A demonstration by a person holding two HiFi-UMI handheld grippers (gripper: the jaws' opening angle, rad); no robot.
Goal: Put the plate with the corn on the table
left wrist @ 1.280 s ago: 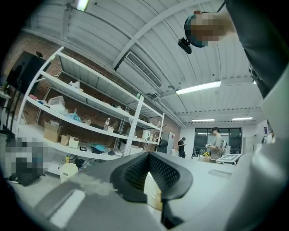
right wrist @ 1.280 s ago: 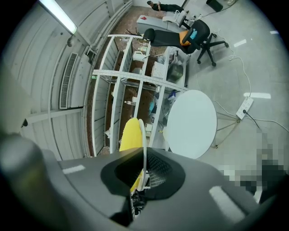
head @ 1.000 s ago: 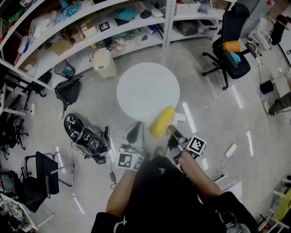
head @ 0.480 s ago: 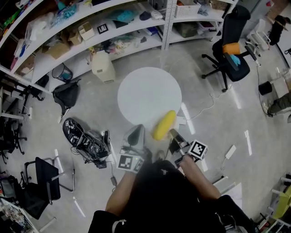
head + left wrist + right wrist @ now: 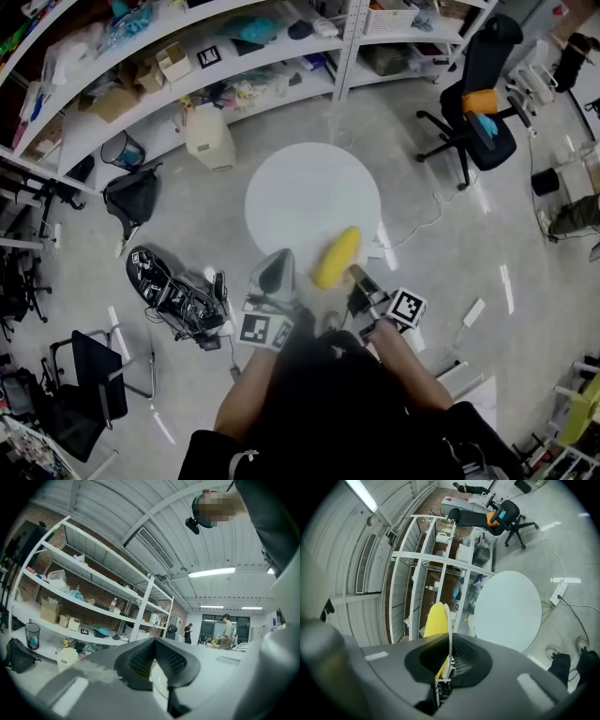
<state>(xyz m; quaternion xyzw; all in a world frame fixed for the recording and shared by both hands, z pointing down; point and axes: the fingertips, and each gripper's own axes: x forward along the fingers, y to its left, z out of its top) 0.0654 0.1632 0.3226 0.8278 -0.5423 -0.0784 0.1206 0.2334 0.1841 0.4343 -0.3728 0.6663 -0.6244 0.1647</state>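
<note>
Closer we come, and the corn has slid on over the near rim of the round white table. It's a smooth yellow cob on a thin white plate, seen edge-on and held in the air, its rim pinched in the right tool. The left tool hangs just beside, jaws a little apart on nothing. Square black-and-white markers show on our tool cubes and on a card on the shelf.
</note>
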